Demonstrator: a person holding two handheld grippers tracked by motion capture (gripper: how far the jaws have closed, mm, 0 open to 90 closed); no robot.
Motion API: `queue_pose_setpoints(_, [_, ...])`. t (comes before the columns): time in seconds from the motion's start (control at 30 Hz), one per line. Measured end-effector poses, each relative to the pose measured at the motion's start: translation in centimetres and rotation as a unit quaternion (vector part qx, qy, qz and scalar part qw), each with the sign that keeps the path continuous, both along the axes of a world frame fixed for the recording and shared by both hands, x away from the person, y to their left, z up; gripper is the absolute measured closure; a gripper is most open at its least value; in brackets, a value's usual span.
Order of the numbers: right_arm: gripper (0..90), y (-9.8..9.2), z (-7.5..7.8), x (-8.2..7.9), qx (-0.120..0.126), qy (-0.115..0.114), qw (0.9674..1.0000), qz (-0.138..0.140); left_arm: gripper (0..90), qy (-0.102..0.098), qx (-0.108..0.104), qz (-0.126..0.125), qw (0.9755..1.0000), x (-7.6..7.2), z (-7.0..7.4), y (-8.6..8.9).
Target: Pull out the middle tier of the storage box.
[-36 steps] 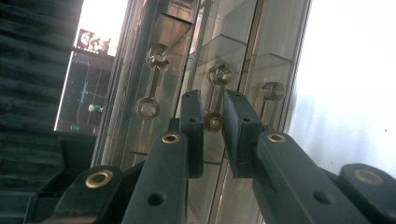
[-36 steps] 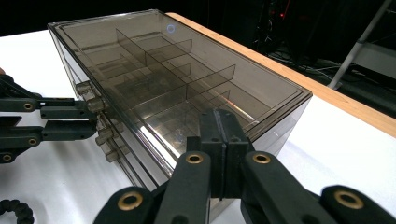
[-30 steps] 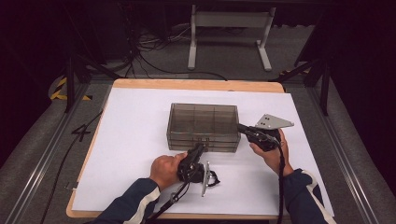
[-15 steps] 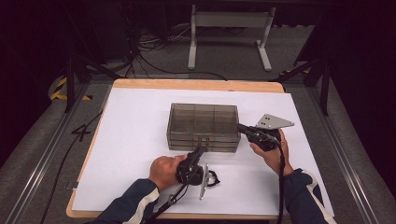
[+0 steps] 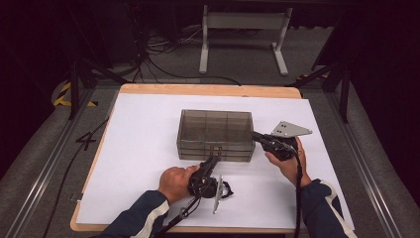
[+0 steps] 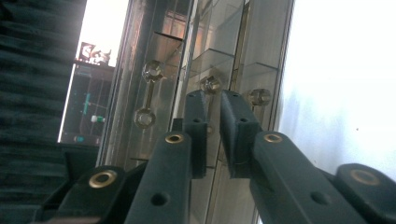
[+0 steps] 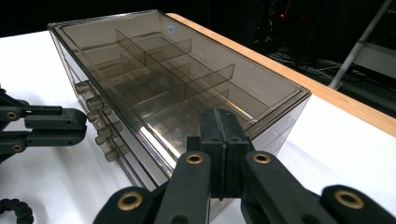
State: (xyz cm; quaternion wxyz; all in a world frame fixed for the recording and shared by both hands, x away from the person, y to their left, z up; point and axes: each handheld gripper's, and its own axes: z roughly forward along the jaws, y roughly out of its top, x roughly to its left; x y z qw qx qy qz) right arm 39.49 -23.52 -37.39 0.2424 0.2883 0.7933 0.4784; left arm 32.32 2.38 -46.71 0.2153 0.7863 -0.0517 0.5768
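Drawers of a smoky clear plastic box point(image 5: 216, 134) face the person, and the box stands in the middle of the white table point(image 5: 138, 148). Left gripper point(image 5: 214, 157) points at the front of the box, at a drawer handle point(image 6: 210, 85); its jaws have just been opening a little and now stand slightly apart, with the small clear knob just ahead of the tips, not pressed by the pads. Right gripper point(image 5: 257, 137) rests at the right end of the box near its top edge, jaws pressed together with nothing between them. Both hands hold low above the table.
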Motion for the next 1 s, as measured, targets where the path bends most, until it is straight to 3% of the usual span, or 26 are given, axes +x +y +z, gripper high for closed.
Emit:
queue_pose_setpoints(0.2, [90.0, 0.0, 0.0, 0.0, 0.001, -0.001, 1.0, 0.001, 77.8, -0.002, -0.001, 0.007, 1.0, 0.2, 0.0, 0.0])
queue_pose_setpoints(0.3, [90.0, 0.0, 0.0, 0.0, 0.001, -0.001, 1.0, 0.001, 76.8, -0.014, 0.009, 0.017, 0.9997, 0.5, -0.4, -0.3])
queue_pose_setpoints(0.4, [90.0, 0.0, -0.1, 0.0, 0.001, -0.002, 1.0, 0.0, 78.1, -0.021, 0.004, 0.022, 0.9995, 0.8, -0.4, -0.3])
queue_pose_setpoints(0.57, [90.0, 0.0, -0.1, 0.0, 0.003, -0.002, 1.0, 0.0, 79.2, -0.052, 0.033, 0.029, 0.9977, 0.5, -0.9, -0.6])
queue_pose_setpoints(0.7, [90.0, 0.0, -0.1, -0.1, 0.003, -0.003, 1.0, -0.001, 79.4, -0.045, 0.021, 0.022, 0.9985, 0.6, -0.9, -0.6])
queue_pose_setpoints(1.0, [90.0, 0.0, -0.1, -0.1, 0.002, -0.003, 1.0, 0.001, 79.5, -0.041, 0.022, 0.02, 0.9987, 0.3, -0.8, -0.5])
